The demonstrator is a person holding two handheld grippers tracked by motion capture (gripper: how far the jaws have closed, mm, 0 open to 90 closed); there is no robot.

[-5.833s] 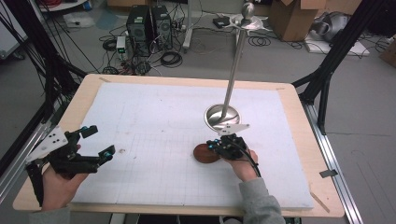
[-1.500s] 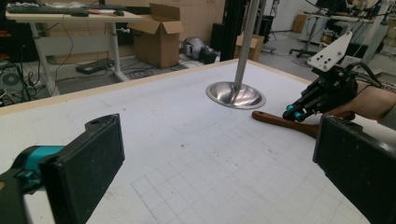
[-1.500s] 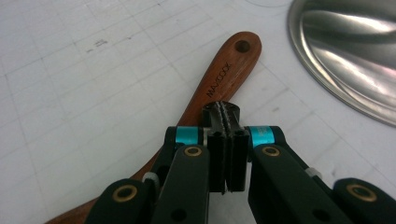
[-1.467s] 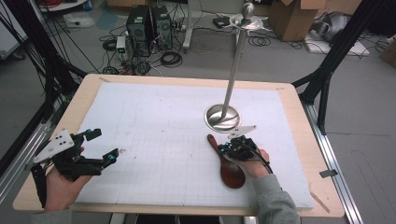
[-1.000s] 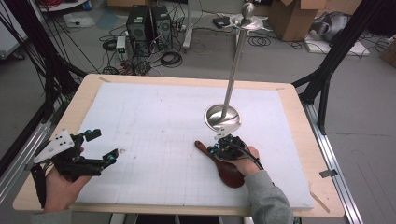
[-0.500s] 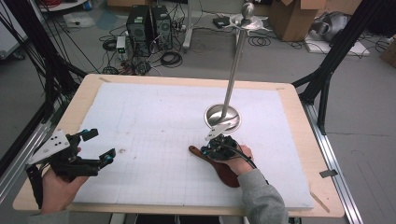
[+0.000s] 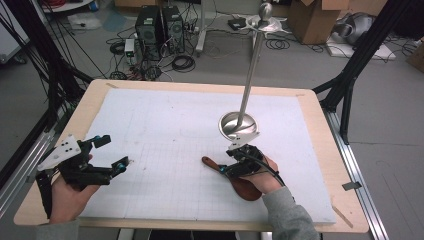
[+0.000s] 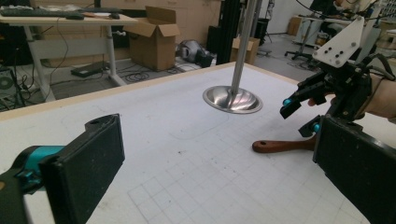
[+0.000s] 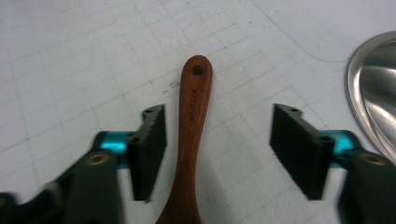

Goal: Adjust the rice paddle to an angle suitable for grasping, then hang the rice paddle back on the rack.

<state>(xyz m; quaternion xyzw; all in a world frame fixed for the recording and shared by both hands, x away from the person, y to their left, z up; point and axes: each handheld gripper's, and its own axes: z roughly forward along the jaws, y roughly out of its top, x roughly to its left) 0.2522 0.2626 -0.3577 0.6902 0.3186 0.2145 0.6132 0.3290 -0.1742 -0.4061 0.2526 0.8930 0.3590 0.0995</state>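
Looks like the pick-up step: the wooden spoon [image 9: 192, 135], handle pointing away from the steel stand base [image 7: 238, 123], is straddled by the wide-apart right tool [image 9: 219, 144], so a squeeze is needed next, while the left tool [image 7: 111, 156] is held apart too, well off.

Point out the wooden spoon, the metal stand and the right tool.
wooden spoon [image 9: 192, 126], right gripper view, middle of its handle.
metal stand [image 7: 238, 124], high view, its round base.
right tool [image 9: 217, 144], right gripper view, gap midway between its open jaws, straddling the handle.

Reddish-brown wooden spoon [image 9: 191, 140] on a white worktop [image 7: 165, 125] ruled with a faint grey grid — pale wood at its border. Both grippers black with teal accents; the stand's base [image 8: 232, 99] is shiny silver.
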